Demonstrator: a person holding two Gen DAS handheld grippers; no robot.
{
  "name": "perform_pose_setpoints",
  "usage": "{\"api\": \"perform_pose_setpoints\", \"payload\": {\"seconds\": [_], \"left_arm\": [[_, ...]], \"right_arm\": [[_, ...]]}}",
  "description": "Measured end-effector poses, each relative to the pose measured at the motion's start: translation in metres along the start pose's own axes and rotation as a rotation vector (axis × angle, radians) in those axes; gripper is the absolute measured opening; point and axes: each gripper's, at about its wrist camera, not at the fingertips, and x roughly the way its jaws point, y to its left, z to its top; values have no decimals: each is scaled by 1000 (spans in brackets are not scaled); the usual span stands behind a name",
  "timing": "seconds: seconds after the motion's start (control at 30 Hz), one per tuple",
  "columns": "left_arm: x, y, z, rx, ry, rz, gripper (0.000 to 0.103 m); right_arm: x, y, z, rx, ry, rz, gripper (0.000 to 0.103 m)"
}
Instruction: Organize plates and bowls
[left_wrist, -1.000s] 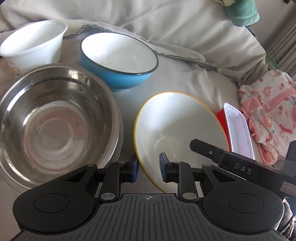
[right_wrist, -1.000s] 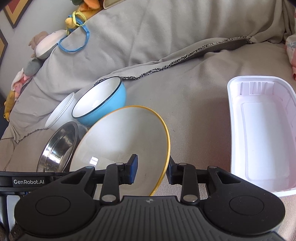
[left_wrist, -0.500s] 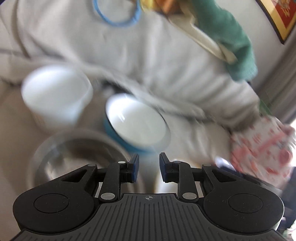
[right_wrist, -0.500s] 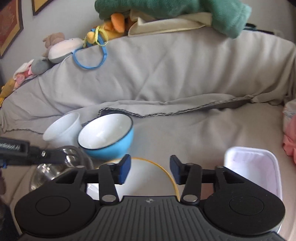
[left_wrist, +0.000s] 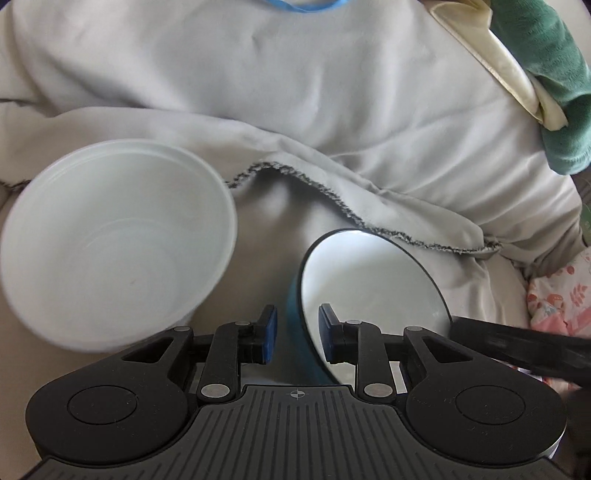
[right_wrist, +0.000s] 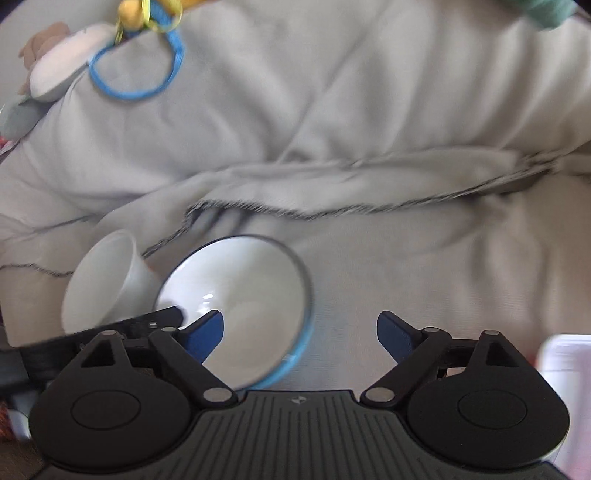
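Blue-sided bowl (left_wrist: 373, 291) is sitting near, right of the white tub (left_wrist: 110, 251), its rim between your left tool's (left_wrist: 295, 332) narrowly parted, unclamped pads while your empty right tool (right_wrist: 299, 332) is opening wide, risking a knock.

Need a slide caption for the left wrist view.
Left gripper straddling the blue bowl's rim, white bowl alongside.

The cup (left_wrist: 114, 251) sits left of the enamel bowl (left_wrist: 373, 291), both on the sofa cover (left_wrist: 332, 110). The bowl's near rim lies between the left gripper (left_wrist: 294, 334) fingers (left_wrist: 267, 332). A tray (right_wrist: 565, 373) lies well right of the bowl.
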Motion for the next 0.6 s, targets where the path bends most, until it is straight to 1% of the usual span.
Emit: {"api": "perform_pose_setpoints", "payload": {"seconds": [0.03, 0.1, 0.13, 0.17, 0.2, 0.27, 0.3, 0.37, 0.43, 0.57, 0.6], "left_arm": [[2, -1, 1, 9, 9, -2, 25], [7, -4, 3, 28, 27, 6, 25], [10, -5, 5, 33, 34, 9, 25], [12, -4, 6, 33, 41, 8, 25], [14, -4, 7, 33, 44, 6, 25], [16, -6, 6, 43, 39, 13, 25], [17, -9, 5, 52, 34, 24, 25], [15, -19, 0, 70, 28, 45, 29], [13, -31, -4, 86, 44, 34, 33], [23, -47, -5, 82, 106, -38, 33], [28, -50, -4, 86, 109, -41, 33]], "right_arm": [[13, 2, 4, 5, 18, -13, 79], [36, 3, 9, 26, 38, -71, 60], [48, 2, 11, 35, 61, -84, 53], [58, -1, 12, 51, 91, -73, 41], [66, -7, 12, 83, 127, -42, 34], [72, -16, 11, 147, 164, 35, 31], [69, -18, 10, 153, 159, 48, 30], [57, -19, 8, 111, 126, 56, 30], [41, -22, 7, 68, 92, 48, 30], [24, -39, 4, 31, 51, -7, 31], [24, -45, 3, 32, 50, -18, 30]]}}
